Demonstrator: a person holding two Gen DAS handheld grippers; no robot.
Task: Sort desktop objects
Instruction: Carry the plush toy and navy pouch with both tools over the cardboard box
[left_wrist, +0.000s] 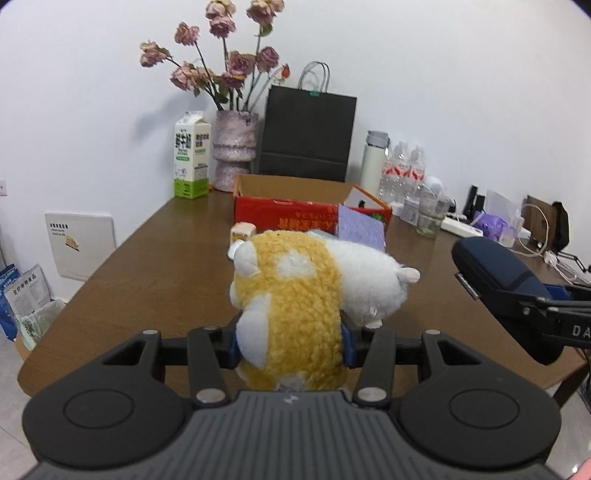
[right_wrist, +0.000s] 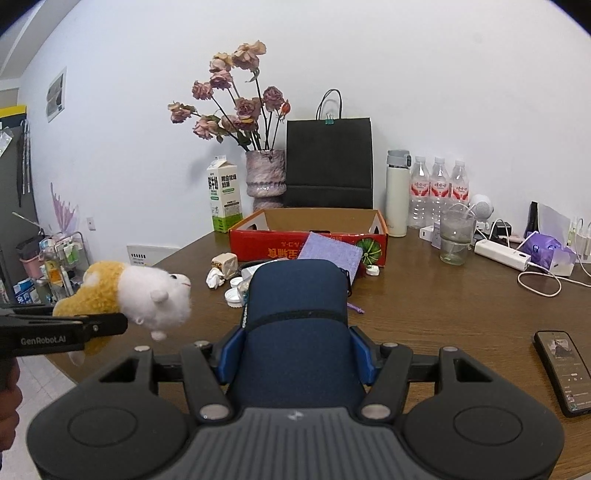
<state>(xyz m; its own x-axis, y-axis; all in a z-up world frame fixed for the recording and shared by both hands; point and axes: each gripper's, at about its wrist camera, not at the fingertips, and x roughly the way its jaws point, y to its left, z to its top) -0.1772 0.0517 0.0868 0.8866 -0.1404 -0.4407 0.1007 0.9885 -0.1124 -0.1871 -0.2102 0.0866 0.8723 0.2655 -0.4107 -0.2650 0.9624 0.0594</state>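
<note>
My left gripper (left_wrist: 290, 345) is shut on a yellow and white plush toy (left_wrist: 295, 295) and holds it above the brown table (left_wrist: 155, 266). The plush toy also shows at the left of the right wrist view (right_wrist: 147, 295). My right gripper (right_wrist: 295, 354) is shut on a dark blue zip case (right_wrist: 299, 314), held above the table; the case shows at the right of the left wrist view (left_wrist: 506, 284). A red cardboard box (right_wrist: 314, 247) stands open behind, with a purple notebook (right_wrist: 332, 256) leaning on its front.
Small clutter lies before the box: crumpled paper (right_wrist: 215, 277), white caps (right_wrist: 233, 295), a small cube (right_wrist: 226, 263). A milk carton (right_wrist: 224, 199), flower vase (right_wrist: 266, 177), black bag (right_wrist: 328, 162), flask (right_wrist: 398, 192), bottles (right_wrist: 439, 188), glass (right_wrist: 456, 236) and power strip (right_wrist: 502, 254) line the back. A phone (right_wrist: 565, 371) lies right.
</note>
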